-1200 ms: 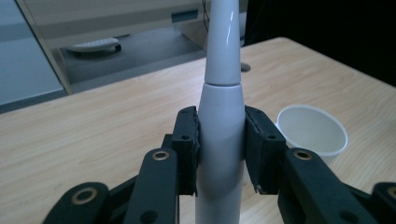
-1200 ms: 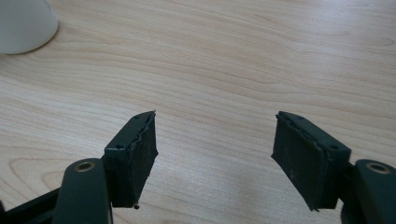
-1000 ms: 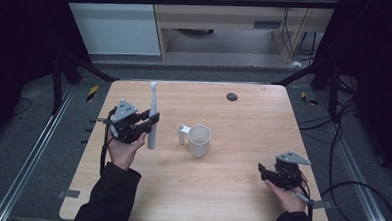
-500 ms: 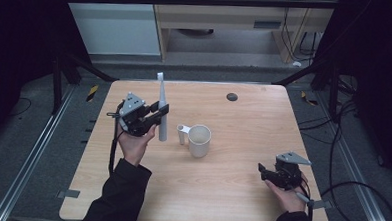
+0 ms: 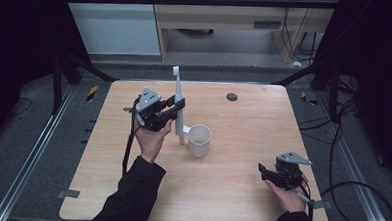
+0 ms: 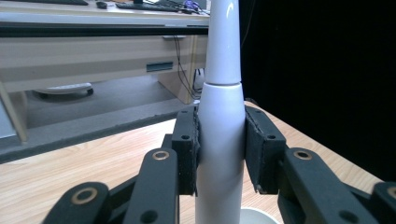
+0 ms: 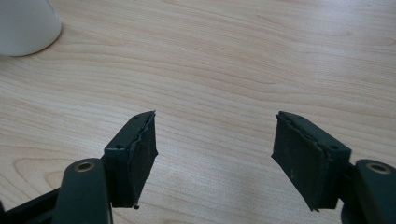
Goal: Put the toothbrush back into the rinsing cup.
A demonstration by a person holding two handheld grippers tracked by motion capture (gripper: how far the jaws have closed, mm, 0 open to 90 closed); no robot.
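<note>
Left claw [image 6: 219, 154] clamps upright toothbrush [image 6: 220, 121] beside cup [image 5: 199, 140]

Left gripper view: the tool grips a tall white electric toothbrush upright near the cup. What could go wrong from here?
1. The left tool pinches the smooth, rounded white electric toothbrush with two narrow pads, so it might slip or twist.
2. Its lower end hangs beside the white ceramic cup; a sideways move could tip the cup.
3. The right tool rests open, far off, unable to steady anything.
</note>
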